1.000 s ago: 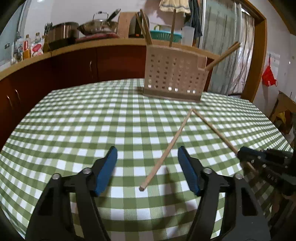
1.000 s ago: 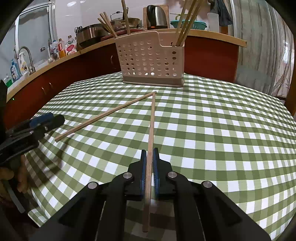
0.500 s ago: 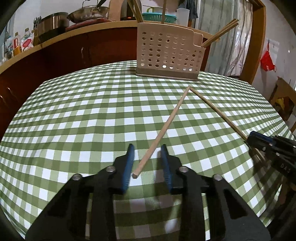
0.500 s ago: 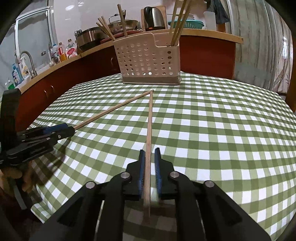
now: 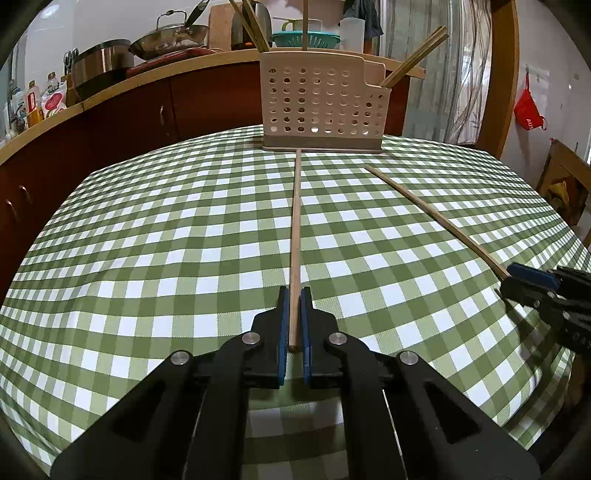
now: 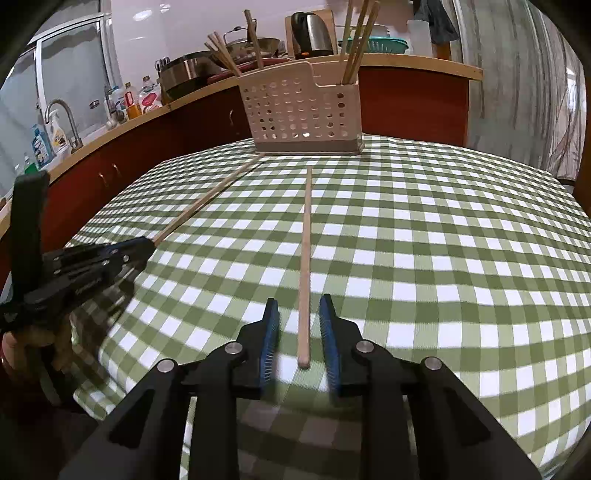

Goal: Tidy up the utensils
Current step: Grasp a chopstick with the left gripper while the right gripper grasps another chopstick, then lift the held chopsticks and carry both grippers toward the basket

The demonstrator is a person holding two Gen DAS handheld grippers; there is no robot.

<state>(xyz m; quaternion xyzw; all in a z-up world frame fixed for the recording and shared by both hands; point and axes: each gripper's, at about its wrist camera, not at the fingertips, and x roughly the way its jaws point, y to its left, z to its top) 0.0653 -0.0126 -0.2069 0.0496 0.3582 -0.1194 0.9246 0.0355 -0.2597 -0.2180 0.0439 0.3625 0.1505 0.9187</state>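
Observation:
Two long wooden chopsticks lie on the green checked tablecloth. My left gripper (image 5: 294, 295) is shut on the near end of one chopstick (image 5: 295, 221), whose far tip touches the base of the beige perforated utensil holder (image 5: 321, 99). My right gripper (image 6: 298, 314) is open, its jaws on either side of the other chopstick (image 6: 306, 240), which lies flat between them. The left gripper (image 6: 140, 245) with its chopstick (image 6: 207, 199) shows at the left of the right wrist view. The right gripper (image 5: 517, 273) shows at the right of the left wrist view. The holder (image 6: 301, 107) has several chopsticks standing in it.
The round table (image 5: 110, 229) drops off at its edges on all sides. Behind it runs a wooden counter (image 5: 155, 74) with pots, a kettle (image 6: 312, 35), bottles and a sink tap (image 6: 62, 118). A red bag (image 5: 530, 112) hangs on the right wall.
My left gripper closed on its chopstick and swung it to point at the holder. My right gripper opened and let go of its chopstick, which now lies on the cloth.

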